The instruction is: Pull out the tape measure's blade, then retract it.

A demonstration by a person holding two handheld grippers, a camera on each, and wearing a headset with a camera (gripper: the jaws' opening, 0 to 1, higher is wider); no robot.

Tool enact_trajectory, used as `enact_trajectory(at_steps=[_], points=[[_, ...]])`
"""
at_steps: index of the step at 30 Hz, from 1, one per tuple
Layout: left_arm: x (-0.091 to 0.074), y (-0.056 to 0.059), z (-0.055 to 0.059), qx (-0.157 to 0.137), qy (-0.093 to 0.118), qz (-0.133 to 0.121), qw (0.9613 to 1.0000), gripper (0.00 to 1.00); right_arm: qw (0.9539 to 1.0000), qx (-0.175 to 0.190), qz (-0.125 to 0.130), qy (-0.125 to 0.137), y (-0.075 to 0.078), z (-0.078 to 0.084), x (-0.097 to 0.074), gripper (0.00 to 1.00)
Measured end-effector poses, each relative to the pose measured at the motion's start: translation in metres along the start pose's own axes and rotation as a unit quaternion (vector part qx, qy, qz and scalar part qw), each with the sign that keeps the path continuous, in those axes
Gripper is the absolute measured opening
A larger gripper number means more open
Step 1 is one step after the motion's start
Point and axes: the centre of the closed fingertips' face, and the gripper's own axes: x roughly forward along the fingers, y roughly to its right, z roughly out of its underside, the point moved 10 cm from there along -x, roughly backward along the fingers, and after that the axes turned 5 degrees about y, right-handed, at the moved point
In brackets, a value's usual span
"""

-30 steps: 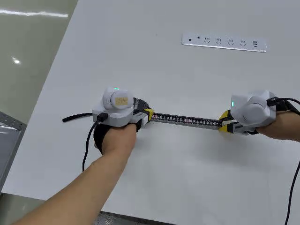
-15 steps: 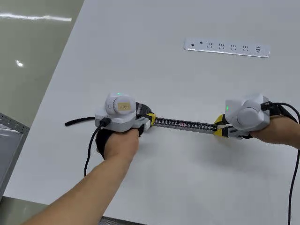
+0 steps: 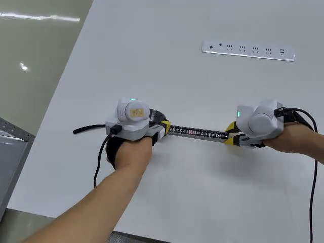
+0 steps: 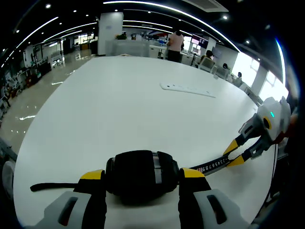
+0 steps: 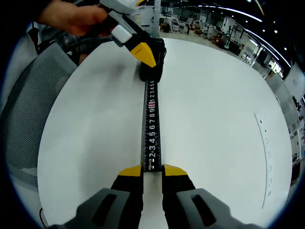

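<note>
1. Tape measure (image 4: 142,175) on the white worktop (image 3: 152,61), black case squeezed between the left gripper's (image 3: 161,126) yellow-tipped fingers (image 4: 93,175): one at its 9 o'clock flank, one at its 3 o'clock flank in the left gripper view.
2. Blade (image 5: 151,119) drawn out of the case toward 3 o'clock in the head view, numbered face up, low over the worktop.
3. Far end of the blade pinched between the right gripper's (image 5: 152,170) closed fingers (image 5: 129,171); from there, running to 12 o'clock in the right gripper view, straight to the case.
4. White power strip (image 3: 248,50) at 1 o'clock of the blade, well apart, farther back on the worktop.
5. Black cable (image 3: 88,128) trailing from the left gripper toward 9 o'clock across the worktop.
6. Grey mesh chair (image 5: 28,119) at 9 o'clock in the right gripper view, beside the worktop's edge.
</note>
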Motion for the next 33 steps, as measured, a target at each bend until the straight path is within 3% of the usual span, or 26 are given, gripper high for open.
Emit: enact_trajectory(at_steps=[33], points=[[-0.003,0.003,0.0,0.002,0.0,0.002,1.0,0.58,0.9996,-0.009,-0.007,0.026,0.004,-0.035,0.03,0.13]])
